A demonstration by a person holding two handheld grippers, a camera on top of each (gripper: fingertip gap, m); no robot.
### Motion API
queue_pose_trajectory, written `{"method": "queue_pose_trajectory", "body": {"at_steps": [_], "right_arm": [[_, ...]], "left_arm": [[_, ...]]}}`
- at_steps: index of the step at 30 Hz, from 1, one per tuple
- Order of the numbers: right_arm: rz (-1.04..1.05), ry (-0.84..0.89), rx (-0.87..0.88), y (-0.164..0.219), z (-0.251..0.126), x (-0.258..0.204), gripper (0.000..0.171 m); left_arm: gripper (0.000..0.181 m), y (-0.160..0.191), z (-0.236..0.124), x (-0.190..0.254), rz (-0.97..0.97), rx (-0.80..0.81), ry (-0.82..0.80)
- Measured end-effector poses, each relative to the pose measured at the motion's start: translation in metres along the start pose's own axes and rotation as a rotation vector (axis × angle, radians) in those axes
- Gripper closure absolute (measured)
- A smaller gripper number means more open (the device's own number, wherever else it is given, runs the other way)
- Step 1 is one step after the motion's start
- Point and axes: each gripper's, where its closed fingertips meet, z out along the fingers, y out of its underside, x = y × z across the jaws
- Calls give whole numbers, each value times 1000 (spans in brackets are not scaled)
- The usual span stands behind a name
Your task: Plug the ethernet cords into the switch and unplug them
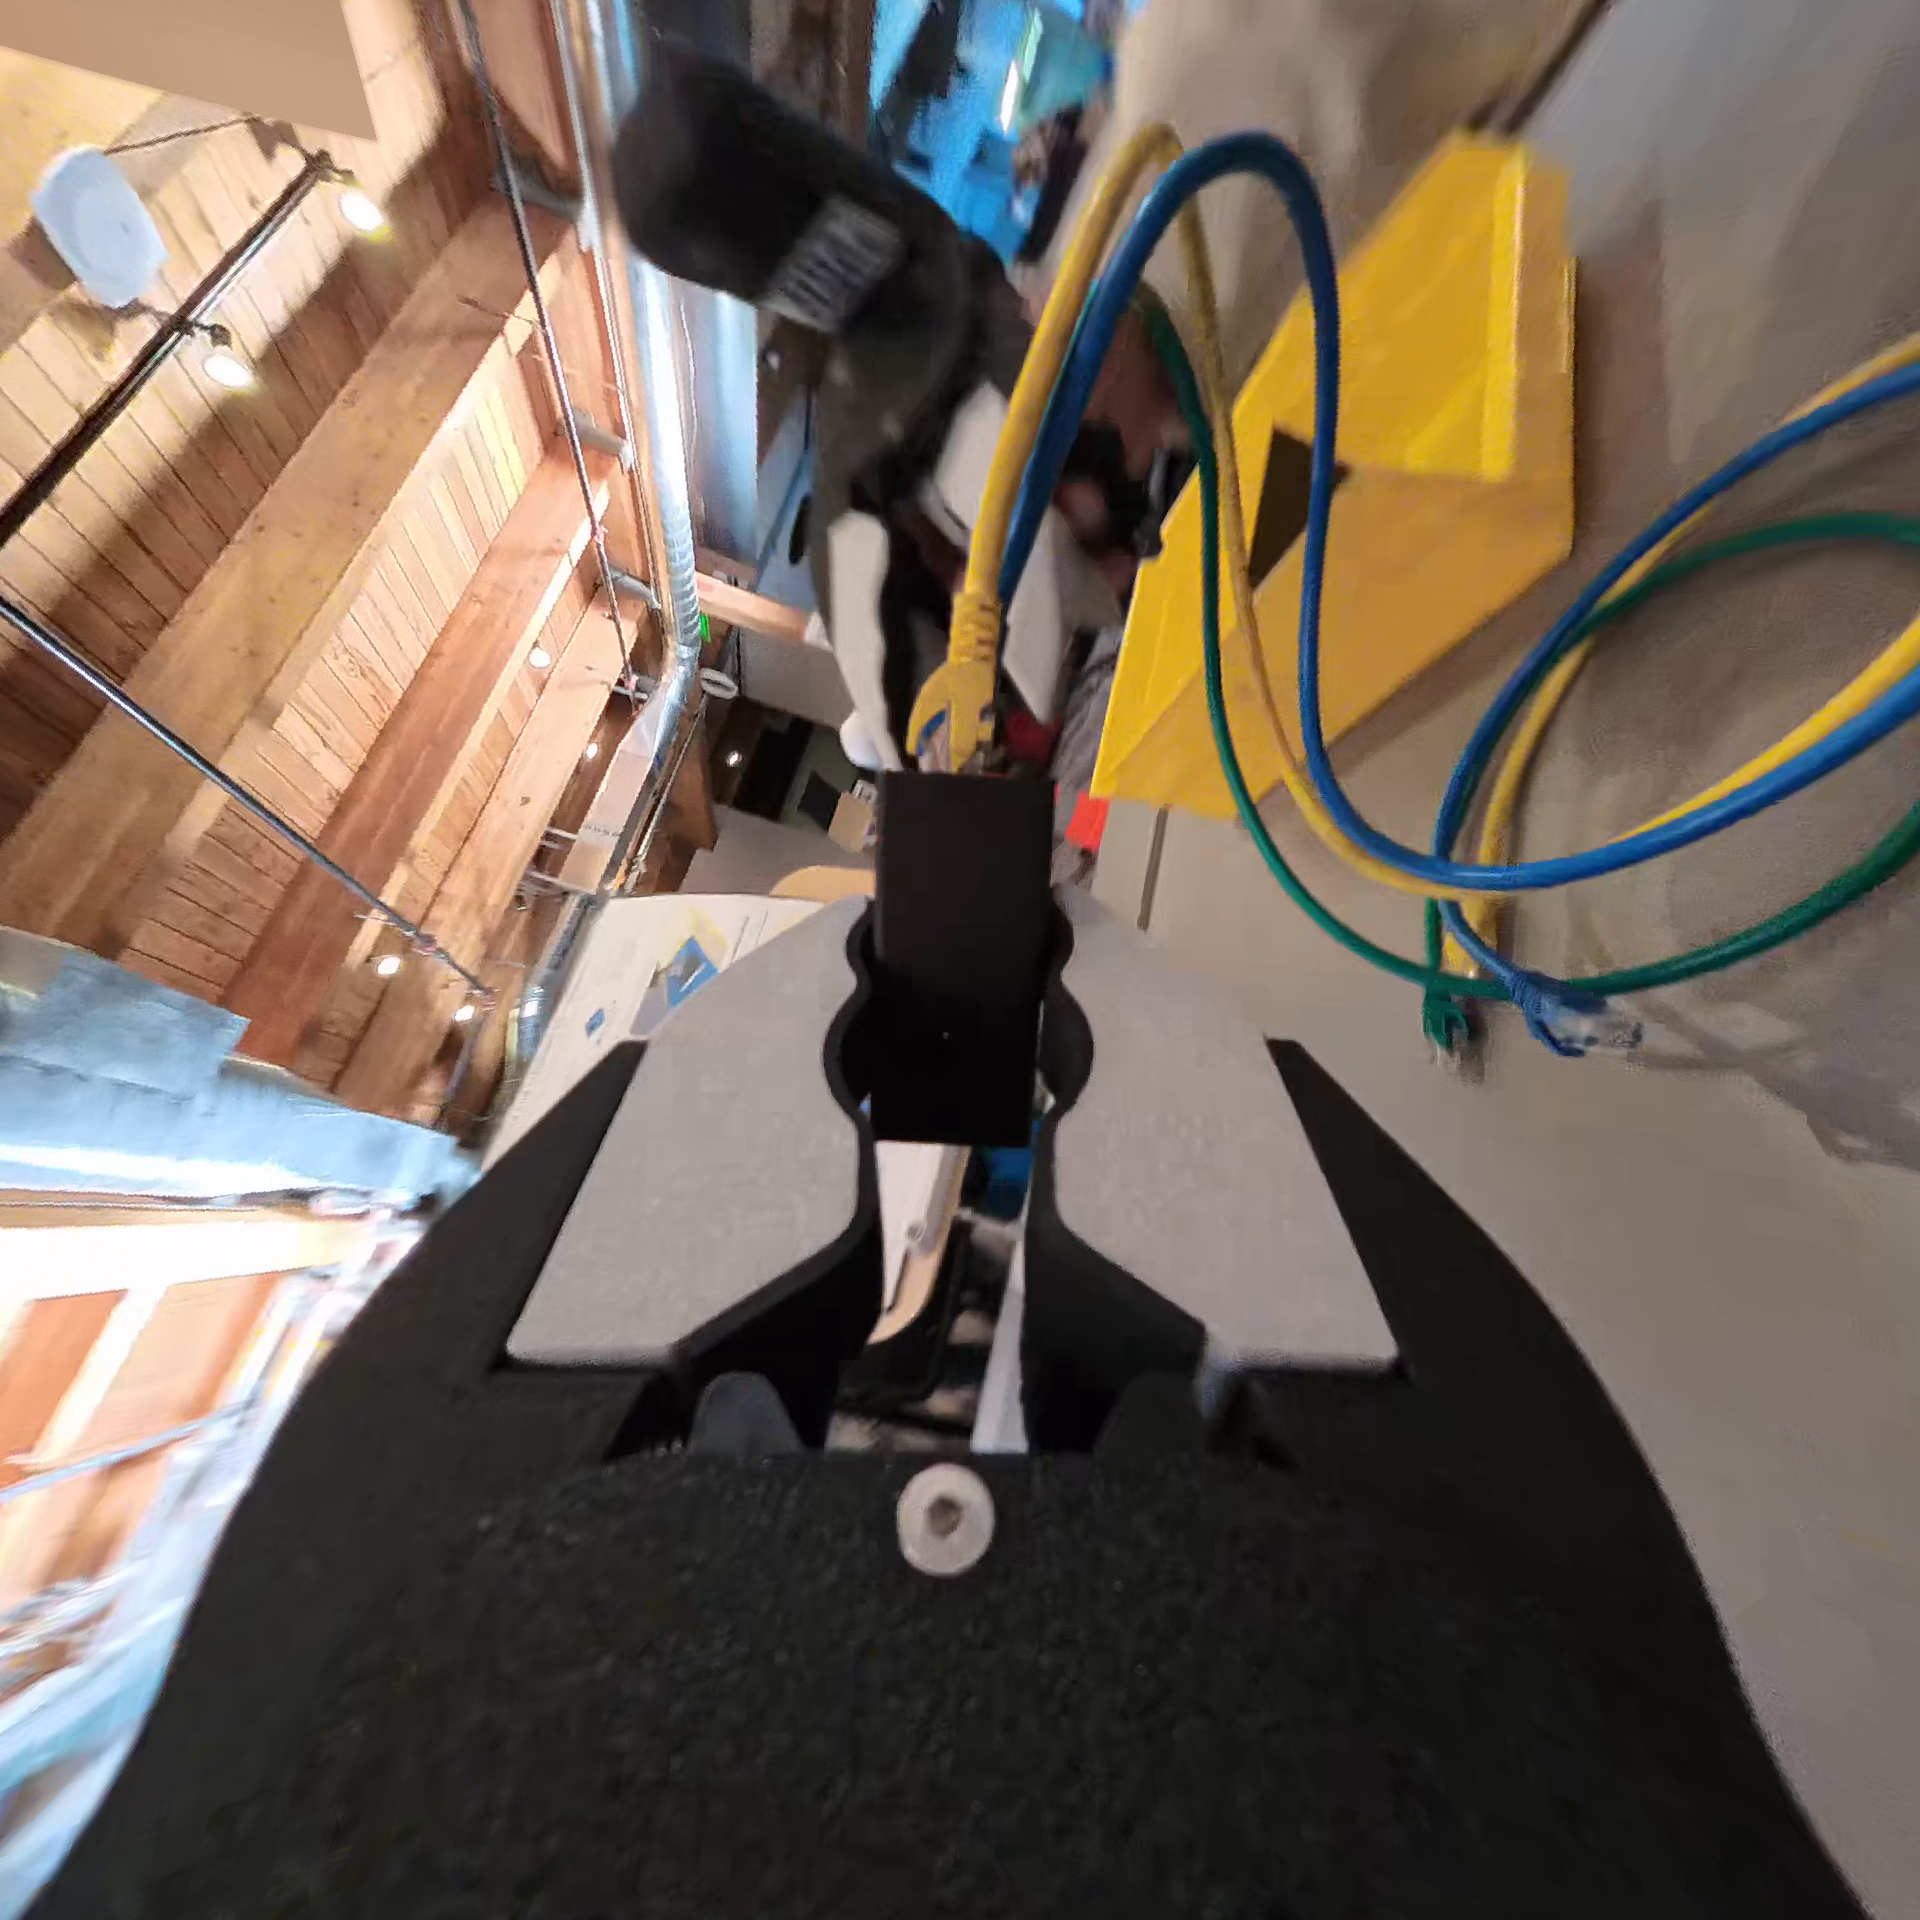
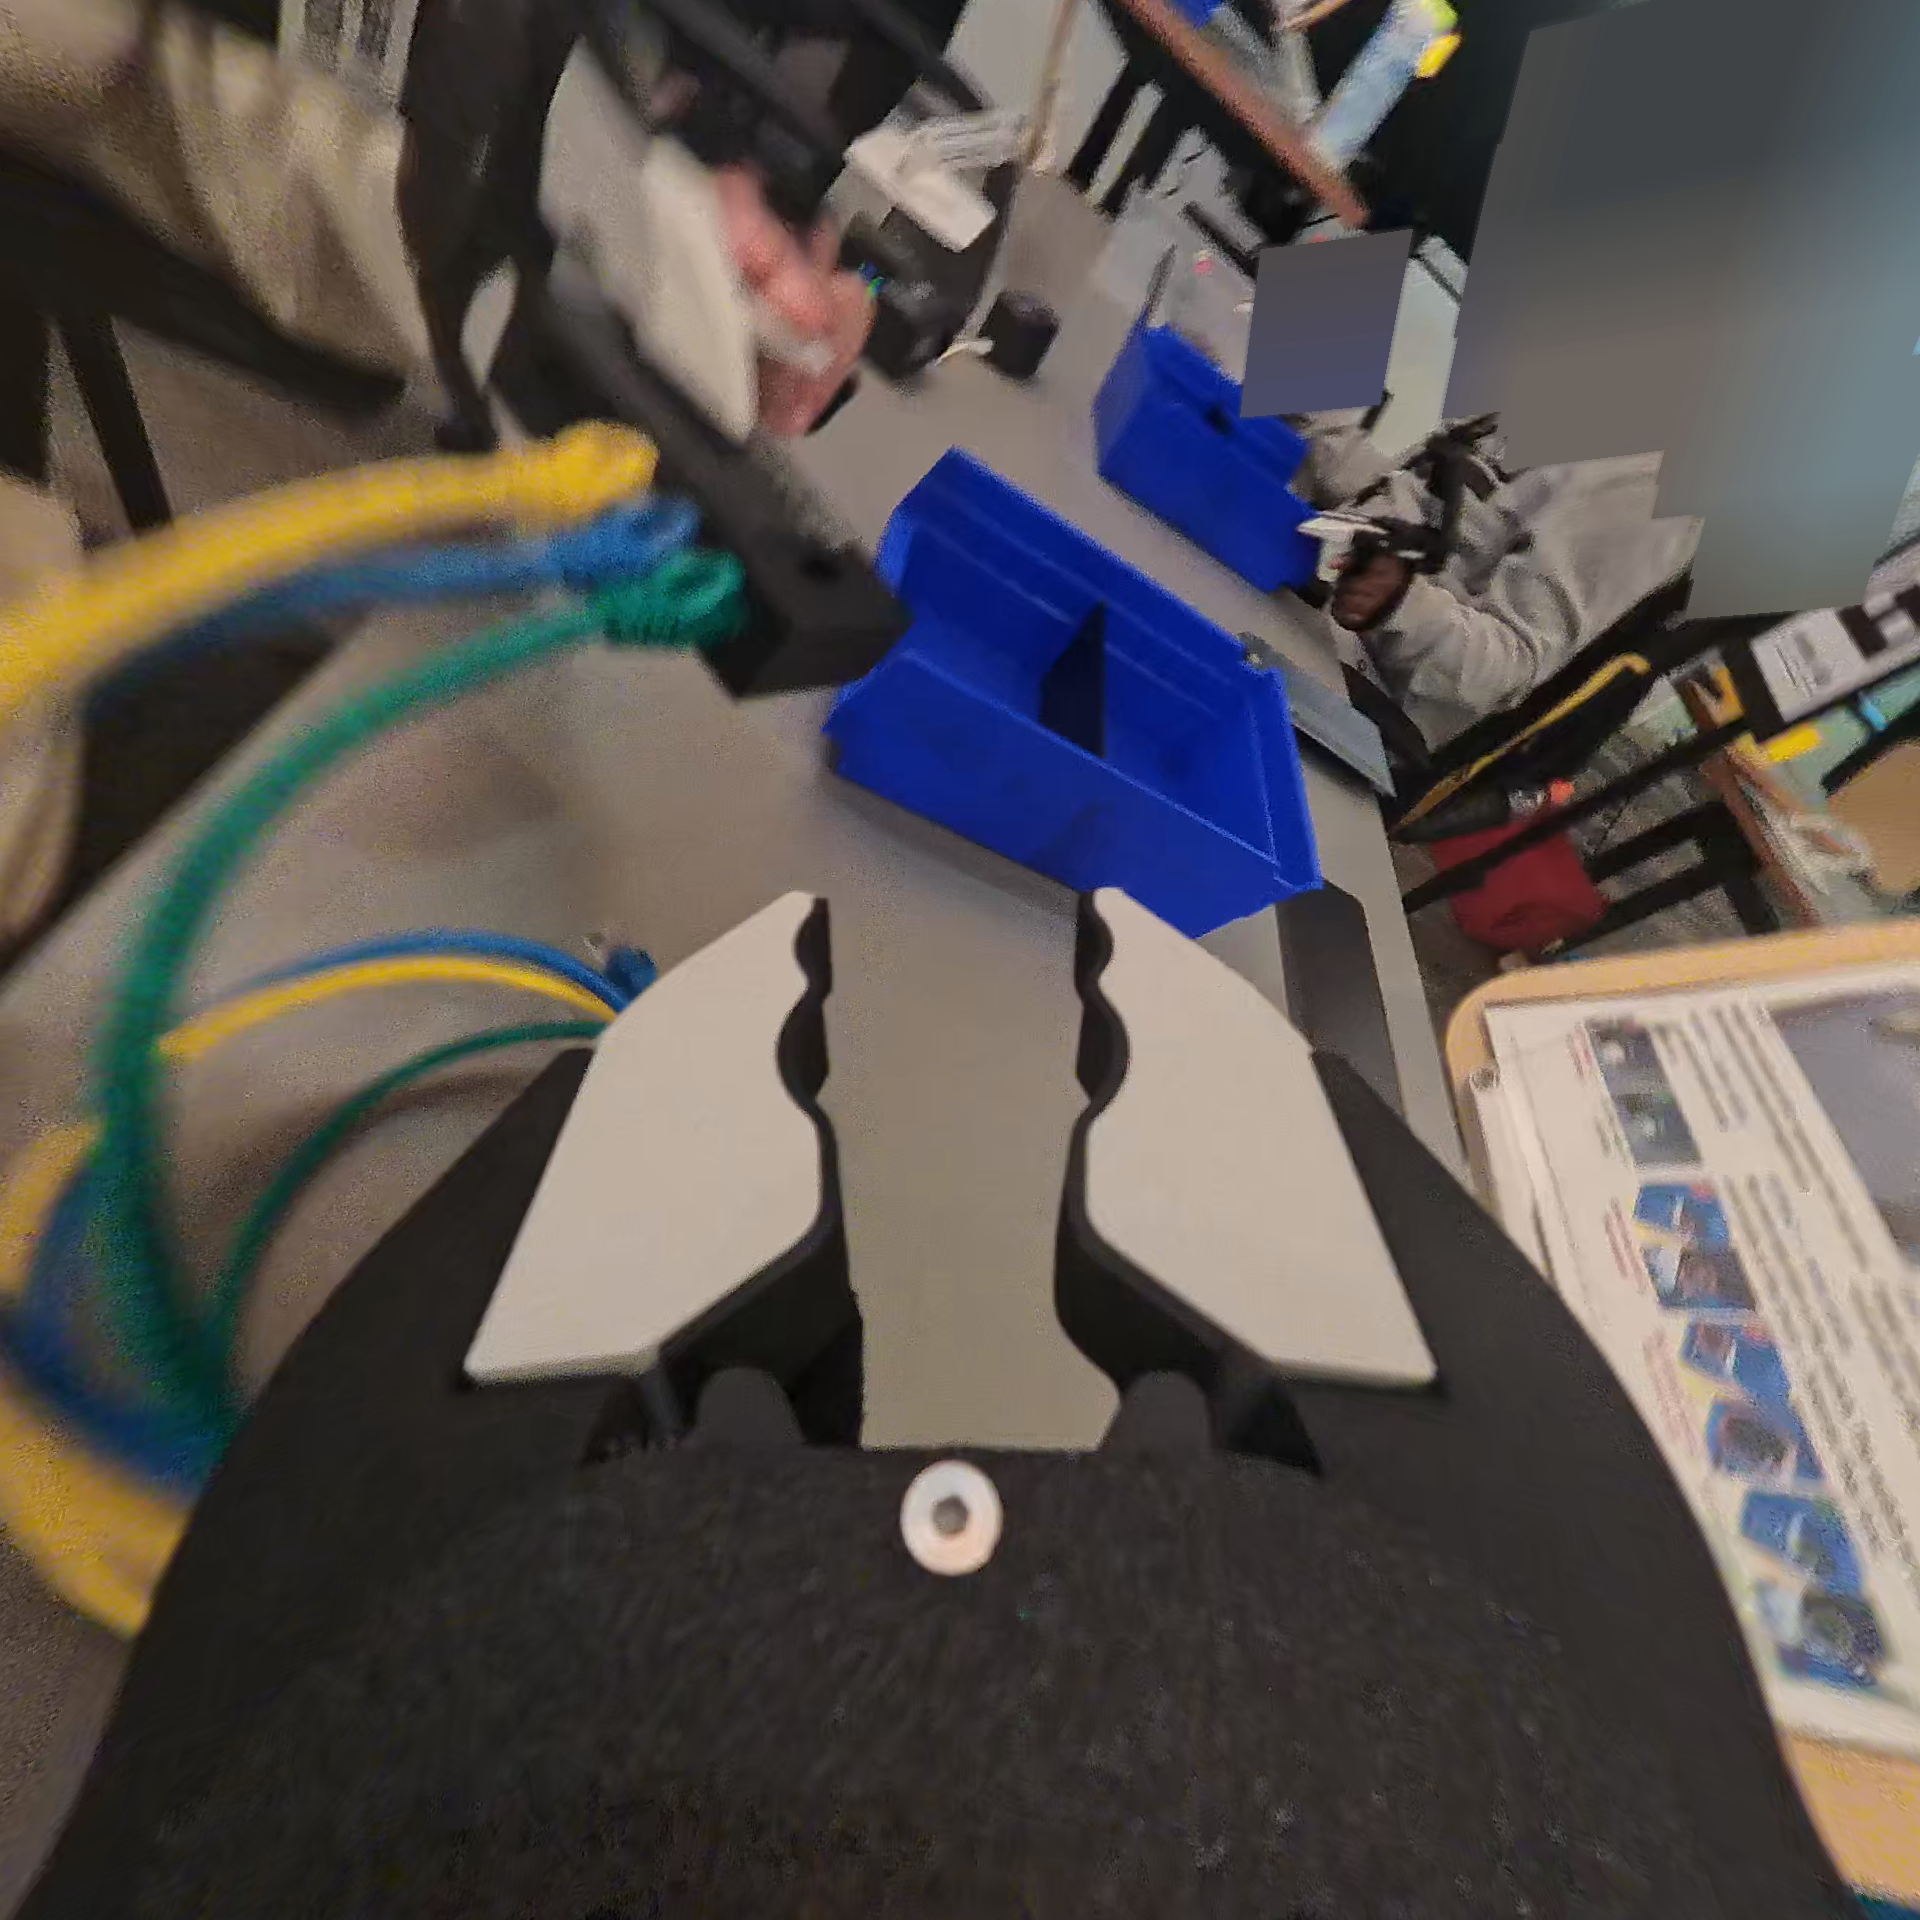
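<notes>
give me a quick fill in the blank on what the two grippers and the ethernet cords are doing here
1. The left gripper is shut on the black ____.
2. The right gripper is open and holds ____.
3. Three cords are plugged into the switch: yellow cord, blue cord and ____.
4. The bin ahead of the right gripper is ____.

Missing: switch; nothing; green; blue

The left wrist view, rolled sideways, looks close along its fingers at the black switch [image 1: 961, 956]; the right wrist view looks down the grey table [image 2: 935, 1143] from farther back, sharing switch and cables.
</notes>
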Motion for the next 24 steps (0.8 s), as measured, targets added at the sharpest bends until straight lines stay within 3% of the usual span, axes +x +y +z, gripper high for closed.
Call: {"method": "queue_pose_trajectory", "body": {"at_steps": [3, 7, 10, 16, 20, 22, 24], "right_arm": [[-202, 22, 23, -6, 36, -15, 125], [-222, -41, 166, -44, 61, -34, 129], [-252, -9, 148, -46, 67, -30, 139], [-252, 76, -199, -1, 65, -8, 141], [-333, 219, -465, 35, 51, 14, 141], [-382, 281, -539, 42, 47, 20, 141], [-382, 256, -475, 31, 53, 9, 141]], "left_arm": [[155, -7, 2, -10, -171, 111, 22], [155, -9, 11, -13, -339, 244, 57], [154, 1, 18, -14, -451, 305, 70], [141, 48, 35, 6, -922, 199, 141], [146, 49, 28, 1, -1132, 193, 158], [129, 50, 32, 1, -1216, 163, 185], [108, 53, 39, 2, -1328, 148, 227]]}}
